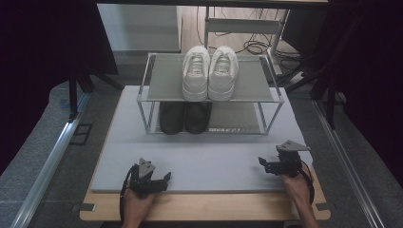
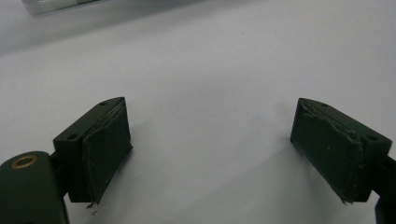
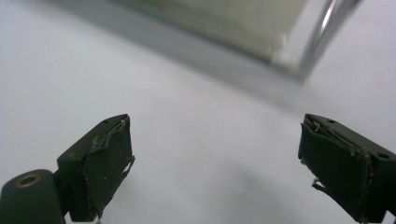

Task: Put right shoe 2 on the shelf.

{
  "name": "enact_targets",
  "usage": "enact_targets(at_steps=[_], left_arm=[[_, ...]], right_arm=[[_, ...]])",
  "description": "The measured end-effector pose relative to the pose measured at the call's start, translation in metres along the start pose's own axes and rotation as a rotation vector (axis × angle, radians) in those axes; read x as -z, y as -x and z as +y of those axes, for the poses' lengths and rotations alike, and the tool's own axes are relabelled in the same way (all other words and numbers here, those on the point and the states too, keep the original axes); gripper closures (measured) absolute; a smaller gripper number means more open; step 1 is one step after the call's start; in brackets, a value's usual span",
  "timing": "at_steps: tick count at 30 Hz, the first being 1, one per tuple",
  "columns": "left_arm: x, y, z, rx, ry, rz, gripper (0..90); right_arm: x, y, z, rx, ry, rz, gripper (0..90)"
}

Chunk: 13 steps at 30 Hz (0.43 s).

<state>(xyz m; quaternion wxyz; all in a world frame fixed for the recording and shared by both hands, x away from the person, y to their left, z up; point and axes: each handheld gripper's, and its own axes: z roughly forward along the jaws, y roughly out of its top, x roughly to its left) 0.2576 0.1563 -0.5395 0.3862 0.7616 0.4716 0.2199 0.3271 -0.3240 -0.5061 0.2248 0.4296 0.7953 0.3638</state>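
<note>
A: Both claws are sitting spread with nothing between the pads — the left claw (image 1: 167, 177) near the grey mat's (image 1: 204, 164) front edge, the right claw (image 1: 263, 164) by its right side.

B: Bare mat is lying between them and the rack (image 1: 209, 92). White sneakers (image 1: 210, 72) are standing paired on its top shelf — dark shoes (image 1: 185, 117) below.
</note>
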Motion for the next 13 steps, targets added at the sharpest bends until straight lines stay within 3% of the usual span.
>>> enact_targets(at_steps=[3, 5, 13], left_arm=[[0.0, 0.0, 0.0, 0.001, 0.0, 0.0, 11.7], [0.0, 0.0, 0.0, 0.001, -0.001, 0.0, 11.7], [0.0, 0.0, 0.0, -0.001, -0.001, 0.0, 11.7]], right_arm=[[-0.006, 0.004, -0.012, -0.019, -0.059, -0.007, 9.9], [-0.007, 0.008, -0.019, -0.059, -0.039, 0.013, 8.9], [-0.007, 0.007, -0.022, -0.049, -0.017, 0.005, 9.0]])
